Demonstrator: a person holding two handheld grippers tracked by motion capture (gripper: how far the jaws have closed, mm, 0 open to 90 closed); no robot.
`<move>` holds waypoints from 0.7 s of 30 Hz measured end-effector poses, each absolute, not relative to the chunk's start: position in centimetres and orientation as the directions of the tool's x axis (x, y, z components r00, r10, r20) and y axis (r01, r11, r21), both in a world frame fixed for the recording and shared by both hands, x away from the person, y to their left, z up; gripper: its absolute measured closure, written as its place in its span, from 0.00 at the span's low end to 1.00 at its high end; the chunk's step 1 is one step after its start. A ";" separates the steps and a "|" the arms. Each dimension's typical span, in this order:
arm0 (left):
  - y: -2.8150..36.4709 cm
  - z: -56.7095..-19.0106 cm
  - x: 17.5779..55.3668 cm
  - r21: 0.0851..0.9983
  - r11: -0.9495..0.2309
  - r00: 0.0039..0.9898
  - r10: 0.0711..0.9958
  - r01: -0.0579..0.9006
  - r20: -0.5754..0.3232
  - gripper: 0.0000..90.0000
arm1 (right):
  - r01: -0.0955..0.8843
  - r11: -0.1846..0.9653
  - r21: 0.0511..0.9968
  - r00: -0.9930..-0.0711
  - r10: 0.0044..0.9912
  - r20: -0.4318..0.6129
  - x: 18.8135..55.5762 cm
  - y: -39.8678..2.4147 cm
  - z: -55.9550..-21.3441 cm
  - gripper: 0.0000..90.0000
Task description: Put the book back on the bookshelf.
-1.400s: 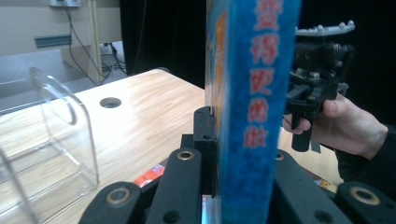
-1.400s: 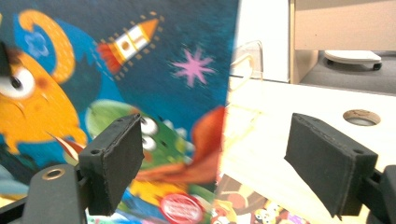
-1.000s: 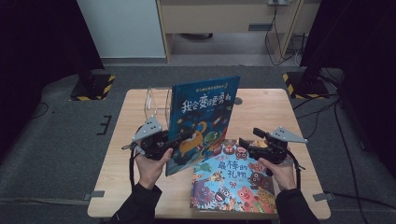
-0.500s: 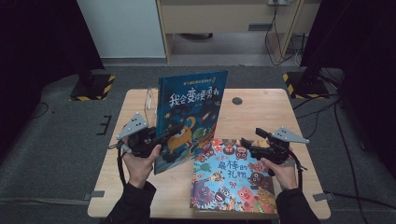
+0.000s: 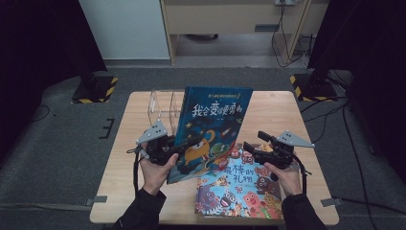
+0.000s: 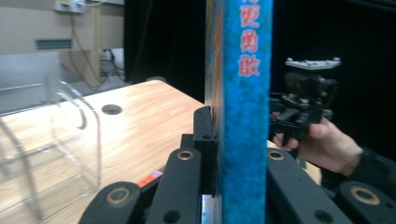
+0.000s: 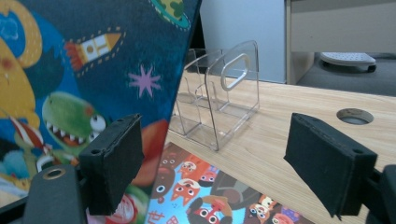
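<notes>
The work in hand looks like standing the blue picture book [image 5: 210, 129] into the clear acrylic file rack [image 5: 163, 108] at the table's far left. To do it well, the person should keep the book vertical, line its lower edge up with one slot of the rack, and lower it slowly so that the thin dividers are not knocked aside. The grip sits low on the book, so the tall upper part could tip; a steady wrist matters more than speed.

Taking the rack as the landmark: nearest the person, well short of the rack and to its right, a second picture book [image 5: 239, 189] with cartoon monsters lies flat on the wooden table [image 5: 282, 115]. The right gripper [image 5: 251, 149] hovers over that flat book's far edge with its jaws spread wide and nothing between them; in the right gripper view its pads [image 7: 114, 156] stand apart with bare tabletop behind.

Closer to the rack, the left gripper [image 5: 184, 146] is clamped on the blue book's lower left edge. In the left gripper view the blue spine [image 6: 245, 112] rises upright between the jaws, pinched tight. The book stands on end just in front of the rack and slightly to its right, its top leaning toward the rack's far side, not yet inside any slot.
</notes>
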State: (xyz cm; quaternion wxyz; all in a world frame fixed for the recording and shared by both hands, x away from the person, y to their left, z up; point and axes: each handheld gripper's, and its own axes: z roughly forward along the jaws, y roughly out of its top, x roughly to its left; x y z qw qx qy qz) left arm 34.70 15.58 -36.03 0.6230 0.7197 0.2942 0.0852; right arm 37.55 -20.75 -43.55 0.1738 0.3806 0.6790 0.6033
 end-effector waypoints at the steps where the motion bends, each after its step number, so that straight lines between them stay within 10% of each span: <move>1: 15.5 -36.1 34.7 0.947 -0.056 0.818 0.523 0.316 -0.242 0.92 | 0.306 -0.026 0.952 -0.651 0.724 0.229 37.6 -20.7 -43.5 0.21; 21: 15.9 -36.0 34.2 0.944 -0.138 0.845 0.499 0.299 -0.194 0.91 | 0.289 -0.086 0.953 -0.709 0.649 0.274 37.9 -18.3 -42.8 0.22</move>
